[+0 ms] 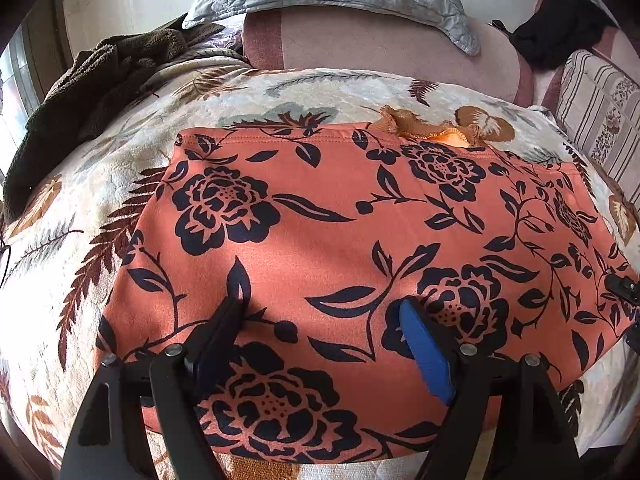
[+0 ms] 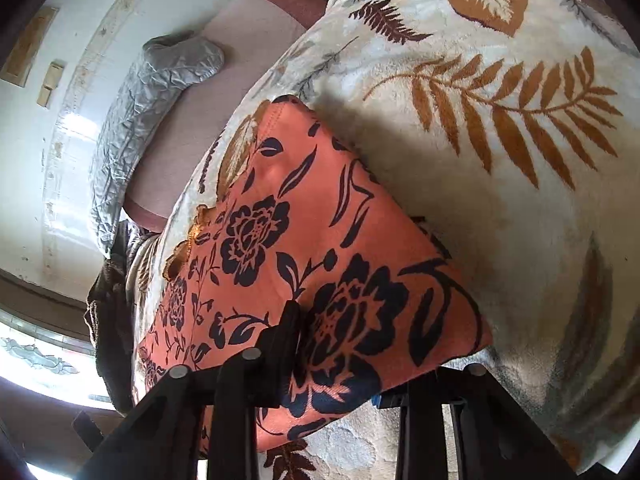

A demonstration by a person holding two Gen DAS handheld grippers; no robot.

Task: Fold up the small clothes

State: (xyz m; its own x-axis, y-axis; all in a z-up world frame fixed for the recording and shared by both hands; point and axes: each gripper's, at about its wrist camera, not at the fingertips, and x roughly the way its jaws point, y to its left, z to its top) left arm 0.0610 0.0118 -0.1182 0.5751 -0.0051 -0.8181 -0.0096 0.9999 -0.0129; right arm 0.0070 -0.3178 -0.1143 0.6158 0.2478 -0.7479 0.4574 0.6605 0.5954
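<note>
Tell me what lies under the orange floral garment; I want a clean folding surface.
The orange floral garment lies on a cream leaf-print blanket. Orange lace trim peeks out at its far edge. Anything beneath its middle is covered.

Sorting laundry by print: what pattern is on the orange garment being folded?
Dark navy flowers and leaves on the orange garment, clearest in the left wrist view.

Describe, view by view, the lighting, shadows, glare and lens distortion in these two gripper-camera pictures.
Left wrist view: the fisheye bulges the orange floral garment into a dome, dark corners vignette, and a soft shadow band crosses its lower left. Right wrist view: the tiled wall shows window glare, the garment casts a shadow on the leaf-print blanket, and the horizon is strongly tilted and curved.
</note>
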